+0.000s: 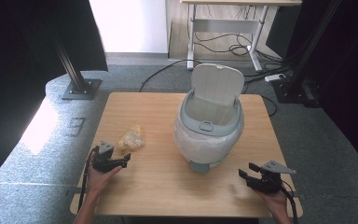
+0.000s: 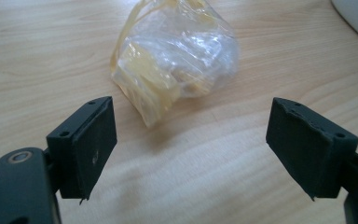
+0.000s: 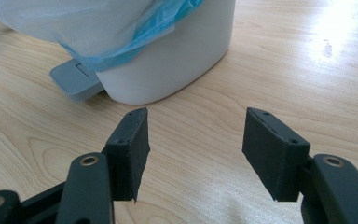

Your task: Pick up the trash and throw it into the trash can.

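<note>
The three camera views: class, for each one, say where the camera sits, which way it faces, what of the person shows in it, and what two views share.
High view: above the person's side, looking forward and down at the wooden table; both hands, left gripper and right gripper show.
Left gripper view: on the left gripper, facing the crumpled plastic bag; its jaws stand apart.
Right gripper view: on the right gripper, facing the pedal bin; jaws apart.
Shared: the high and left gripper views both show the bag.

the table [image 1: 158,186] is pale wood with a smooth, faintly shiny grain. the crumpled bag [image 2: 177,56] is glossy clear plastic, yellowish. the bin [image 3: 177,56] is smooth matt plastic, lined with thin translucent film [image 3: 74,23]. the gripper pads [image 2: 93,144] look matt black, slightly rough.
</note>
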### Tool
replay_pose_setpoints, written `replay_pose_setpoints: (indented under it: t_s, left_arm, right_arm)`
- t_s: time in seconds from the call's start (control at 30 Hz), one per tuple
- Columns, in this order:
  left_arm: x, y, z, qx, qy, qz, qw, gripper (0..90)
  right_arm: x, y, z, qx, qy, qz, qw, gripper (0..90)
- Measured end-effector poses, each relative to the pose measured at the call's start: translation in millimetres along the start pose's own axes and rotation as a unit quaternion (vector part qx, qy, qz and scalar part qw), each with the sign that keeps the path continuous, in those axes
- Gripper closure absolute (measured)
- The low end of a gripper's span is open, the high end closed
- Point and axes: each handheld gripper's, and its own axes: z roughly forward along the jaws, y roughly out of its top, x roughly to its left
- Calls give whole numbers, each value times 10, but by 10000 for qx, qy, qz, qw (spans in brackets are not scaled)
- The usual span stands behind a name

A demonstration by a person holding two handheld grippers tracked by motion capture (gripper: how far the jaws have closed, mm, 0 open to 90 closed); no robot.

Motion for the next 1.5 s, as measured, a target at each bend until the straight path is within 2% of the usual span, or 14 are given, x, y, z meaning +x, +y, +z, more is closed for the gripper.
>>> replay_pose_setpoints:
  t_s: [0.1,0.23,0.3,0.37,0.5,0.6,0.67,0.8,0.87,1.0,1.2,1.3,1.43,1.5]
  left_arm:
    - [100,75,112,16,-17,-113,9999,170]
    - [168,121,199,34,-81,-179,9998,180]
    - [205,140,251,12,-163,-227,9996,265]
    - [245,141,352,104,-217,-267,9994,281]
    - [261,118,426,163,-227,-297,9992,342]
    - [265,102,445,89,-273,-334,9990,481]
    - [271,100,444,54,-257,-328,9991,542]
    - [280,102,444,6,-225,-339,9992,595]
    - [283,113,426,-14,-277,-352,9990,681]
    - [279,125,376,-89,-312,-349,9989,757]
    - [268,134,245,-295,-406,-375,9980,764]
    - [238,125,152,-357,-455,-299,9979,764]
    - [188,132,25,-508,-624,-311,9963,763]
    - [138,172,-49,-559,-697,-227,9957,763]
  right_arm:
    - [-14,-12,12,48,-7,16,10000,406]
    - [-19,-13,12,54,-19,37,10000,407]
    - [-23,-14,15,60,-31,47,10000,408]
    - [-30,-20,25,81,-43,56,9999,408]
    - [-27,-24,23,86,-53,53,9999,409]
    - [-27,-25,17,68,-91,68,9999,411]
    - [-23,-24,14,65,-103,65,9999,413]
    - [-15,-25,15,69,-106,49,9999,415]
    - [-7,-28,18,78,-107,38,9999,417]
    - [-9,-26,11,59,-123,37,9999,419]
    - [-4,-29,4,66,-131,24,9999,421]
    - [-2,-27,3,69,-128,7,9999,422]
    - [1,-26,-3,63,-119,-11,9999,423]
    - [2,-26,-10,57,-119,-11,9999,424]
